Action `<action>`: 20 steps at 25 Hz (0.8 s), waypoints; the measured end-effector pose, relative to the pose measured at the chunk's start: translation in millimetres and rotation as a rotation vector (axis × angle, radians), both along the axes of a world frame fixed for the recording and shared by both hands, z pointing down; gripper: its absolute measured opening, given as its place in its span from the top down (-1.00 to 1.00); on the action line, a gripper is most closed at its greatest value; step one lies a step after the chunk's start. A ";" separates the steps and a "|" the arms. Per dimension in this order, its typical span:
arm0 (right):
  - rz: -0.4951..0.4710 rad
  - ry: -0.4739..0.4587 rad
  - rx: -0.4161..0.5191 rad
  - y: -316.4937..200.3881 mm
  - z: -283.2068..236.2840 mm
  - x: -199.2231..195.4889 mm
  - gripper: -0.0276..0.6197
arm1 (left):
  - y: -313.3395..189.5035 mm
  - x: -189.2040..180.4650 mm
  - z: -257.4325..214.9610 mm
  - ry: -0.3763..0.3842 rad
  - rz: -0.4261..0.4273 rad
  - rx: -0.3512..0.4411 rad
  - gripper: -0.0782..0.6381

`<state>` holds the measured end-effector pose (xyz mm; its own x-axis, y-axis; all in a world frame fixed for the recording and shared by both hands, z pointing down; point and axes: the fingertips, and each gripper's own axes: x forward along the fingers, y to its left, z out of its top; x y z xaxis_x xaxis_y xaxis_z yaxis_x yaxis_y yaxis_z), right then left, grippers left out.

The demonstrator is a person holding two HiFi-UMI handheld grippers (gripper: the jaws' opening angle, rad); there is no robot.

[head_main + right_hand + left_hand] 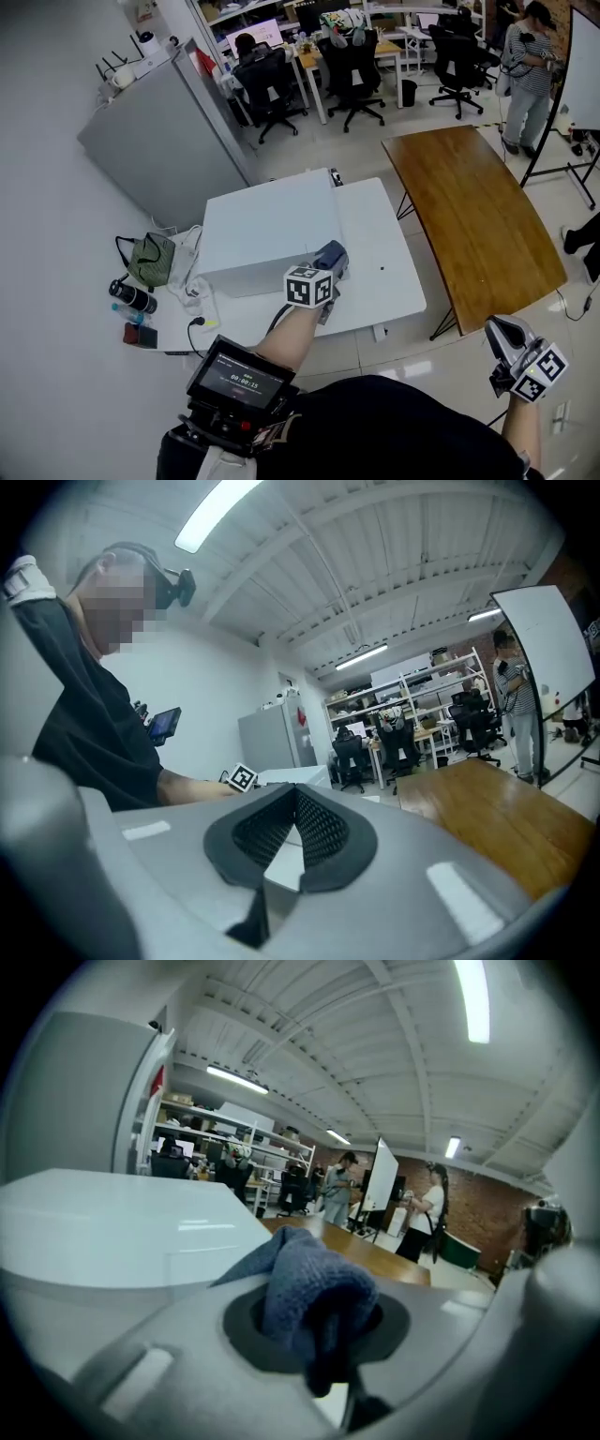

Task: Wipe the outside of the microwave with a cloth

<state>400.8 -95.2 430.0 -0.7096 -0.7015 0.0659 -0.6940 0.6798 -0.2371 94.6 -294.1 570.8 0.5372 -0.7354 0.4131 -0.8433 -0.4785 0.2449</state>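
the left gripper (327,268) is clenched on a blue cloth (331,251), which is bunched between its jaws and sticks out beyond them. the cloth is at the near right corner of the white microwave (267,230). contact with the casing cannot be confirmed. the microwave stands on the left part of a white table (380,272). the right gripper (502,336) is held well apart to the right, over the floor and near the near end of the wooden table (469,216). its jaws meet at the tips with nothing between them.

light: bright, ceiling tubes (476,997) | floor (412,370) glare | fisheye edges dark | foreground soft
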 end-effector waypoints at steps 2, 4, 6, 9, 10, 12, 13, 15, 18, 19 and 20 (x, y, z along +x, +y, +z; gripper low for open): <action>0.013 -0.001 -0.003 2.2 0.8 9.9 0.90 | -4.9 24.5 8.9 0.020 0.026 -0.040 0.62; 0.023 0.001 -0.009 4.8 1.4 13.1 0.90 | -6.7 32.9 14.7 0.028 0.037 -0.052 0.62; 0.022 0.005 -0.011 6.4 0.1 7.9 0.90 | 0.0 30.2 12.0 0.048 0.051 -0.032 0.62; -0.003 0.019 -0.009 5.1 -2.2 -18.7 0.90 | 27.6 -2.9 4.3 0.098 0.055 0.004 0.62; -0.016 0.023 -0.007 3.5 -3.0 -32.5 0.90 | 38.9 -26.0 5.5 0.111 0.035 0.007 0.62; -0.045 0.038 -0.003 -0.3 -6.1 -67.2 0.90 | 59.1 -90.1 13.9 0.121 -0.041 0.000 0.62; -0.062 0.046 0.001 -1.9 -8.9 -88.3 0.90 | 68.0 -128.7 19.7 0.119 -0.092 -0.007 0.62; -0.102 0.060 0.011 -2.9 -16.1 -137.2 0.90 | 85.7 -210.8 31.9 0.114 -0.198 -0.024 0.62; -0.169 0.084 0.023 2.1 -22.6 -213.7 0.90 | 110.0 -322.1 48.1 0.102 -0.326 -0.034 0.62; -0.184 0.091 0.024 4.3 -23.6 -235.9 0.90 | 114.2 -352.6 51.1 0.090 -0.362 -0.032 0.62; -0.197 0.096 0.024 7.1 -24.4 -256.0 0.90 | 115.9 -376.6 53.6 0.082 -0.386 -0.032 0.62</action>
